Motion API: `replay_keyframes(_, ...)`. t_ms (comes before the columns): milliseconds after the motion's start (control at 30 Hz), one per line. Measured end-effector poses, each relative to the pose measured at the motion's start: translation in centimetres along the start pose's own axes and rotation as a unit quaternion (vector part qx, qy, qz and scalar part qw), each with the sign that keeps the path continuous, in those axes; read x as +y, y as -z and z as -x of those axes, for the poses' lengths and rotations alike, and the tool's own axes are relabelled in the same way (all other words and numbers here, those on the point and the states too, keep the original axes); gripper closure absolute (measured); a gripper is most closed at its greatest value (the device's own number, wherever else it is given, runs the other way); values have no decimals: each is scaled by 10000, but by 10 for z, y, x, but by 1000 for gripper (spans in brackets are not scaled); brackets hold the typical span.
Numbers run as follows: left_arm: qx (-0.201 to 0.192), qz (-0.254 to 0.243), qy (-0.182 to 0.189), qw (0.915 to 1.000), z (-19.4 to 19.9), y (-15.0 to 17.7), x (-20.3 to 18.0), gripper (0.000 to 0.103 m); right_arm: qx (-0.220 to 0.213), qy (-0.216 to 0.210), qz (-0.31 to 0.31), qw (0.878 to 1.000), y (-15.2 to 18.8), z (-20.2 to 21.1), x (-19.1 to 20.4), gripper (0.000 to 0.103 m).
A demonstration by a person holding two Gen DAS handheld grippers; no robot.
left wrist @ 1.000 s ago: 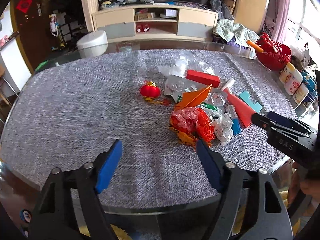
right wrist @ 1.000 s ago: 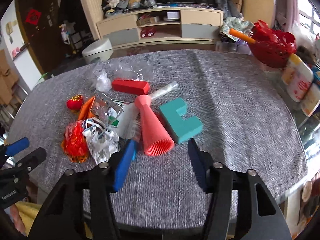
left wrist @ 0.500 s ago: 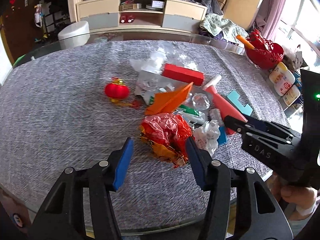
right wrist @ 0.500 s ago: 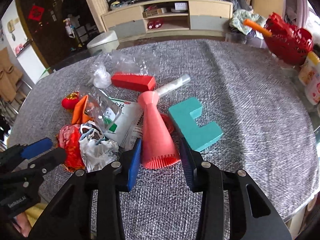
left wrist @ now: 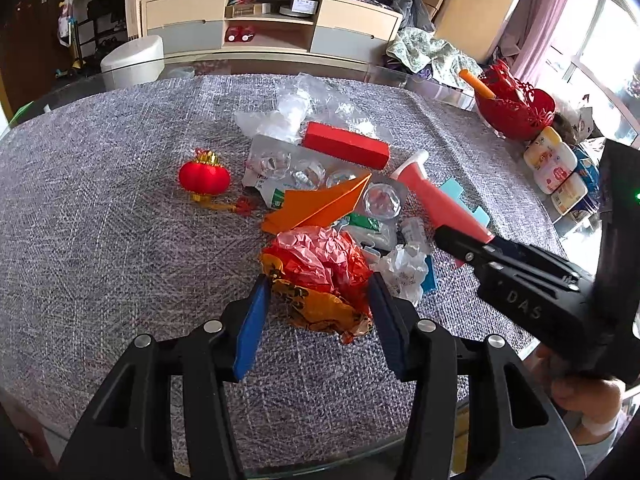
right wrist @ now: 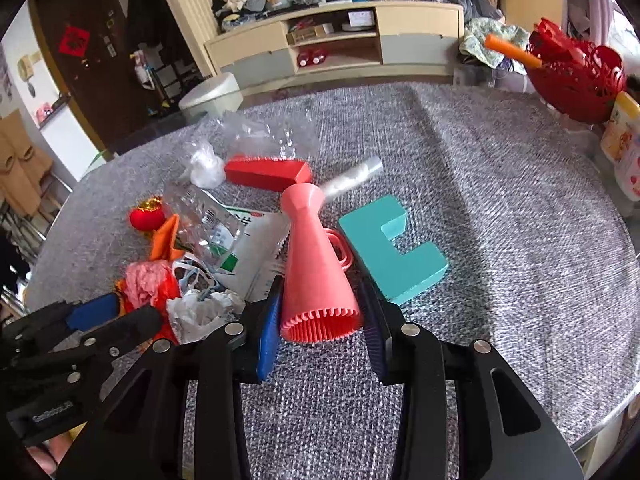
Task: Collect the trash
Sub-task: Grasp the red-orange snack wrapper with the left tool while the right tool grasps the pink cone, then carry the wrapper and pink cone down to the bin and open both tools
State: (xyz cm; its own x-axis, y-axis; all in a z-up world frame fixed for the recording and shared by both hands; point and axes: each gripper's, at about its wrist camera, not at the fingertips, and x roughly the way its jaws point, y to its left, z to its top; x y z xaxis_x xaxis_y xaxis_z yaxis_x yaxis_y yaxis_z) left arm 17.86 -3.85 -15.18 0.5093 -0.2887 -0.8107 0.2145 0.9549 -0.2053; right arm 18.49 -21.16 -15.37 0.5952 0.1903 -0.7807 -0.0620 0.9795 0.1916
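Crumpled red-and-orange wrapper (left wrist: pixel 320 276) framed between the pads of the left gripper (left wrist: pixel 318 312), jaws spread wide on either side, apparently not yet touching it. Coral cone (right wrist: pixel 316 280) bracketed the same way by the right gripper (right wrist: pixel 320 320), pads just beside its ribbed wide end, gap narrow but not closed. Both pieces lying in the litter heap toward the near edge of the grey table (right wrist: pixel 500 200), amid white paper (right wrist: pixel 200 312), clear plastic (left wrist: pixel 312 108), a red box (left wrist: pixel 346 146), an orange paper plane (left wrist: pixel 320 204) and a teal block (right wrist: pixel 392 244). Small red lantern (left wrist: pixel 204 176) set apart toward the left edge. Step in hand, by the look of it: lining up two first grasps. Next move likely to call for closing both jaws squarely, gently on the wrapper, firmly on the cone, then lifting clear without dragging neighbours along. No bin in sight.
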Motion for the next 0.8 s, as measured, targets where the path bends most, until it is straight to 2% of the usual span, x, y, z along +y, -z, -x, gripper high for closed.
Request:
replay_keyframes(200, -30, -122, -33, 9999, 3, 10, -1, 58, -71, 16, 116, 9999, 7, 13, 5, 65)
replay_keyframes(233, -21, -95, 27, 9999, 1, 11, 0, 57, -35, 19, 123, 9999, 10, 13, 5, 65)
replay_keyframes(300, 251, 165, 496, 9983, -11, 11, 3, 54, 17, 16, 87, 10000, 15, 12, 2, 65)
replay_keyframes(400, 134, -24, 336, 9993, -13, 15, -6, 55, -10, 44, 44, 10000, 21, 17, 0, 65)
replay_keyframes(433, 136, -4, 410, 9991, -13, 16, -9, 67, -20, 58, 43, 10000, 23, 19, 0, 65)
replay_keyframes(467, 138, 13, 481, 9987, -13, 16, -12, 70, -36, 78, 35, 10000, 24, 23, -2, 65)
replay_keyframes(600, 57, -142, 262, 9995, -4, 21, -18, 71, -136, 148, 58, 9998, 30, 39, -1, 65)
replay_keyframes(800, -122, -200, 135, 9996, 35, 32, -14, 71, -302, 156, 101, 9994, 40, 70, 4, 65)
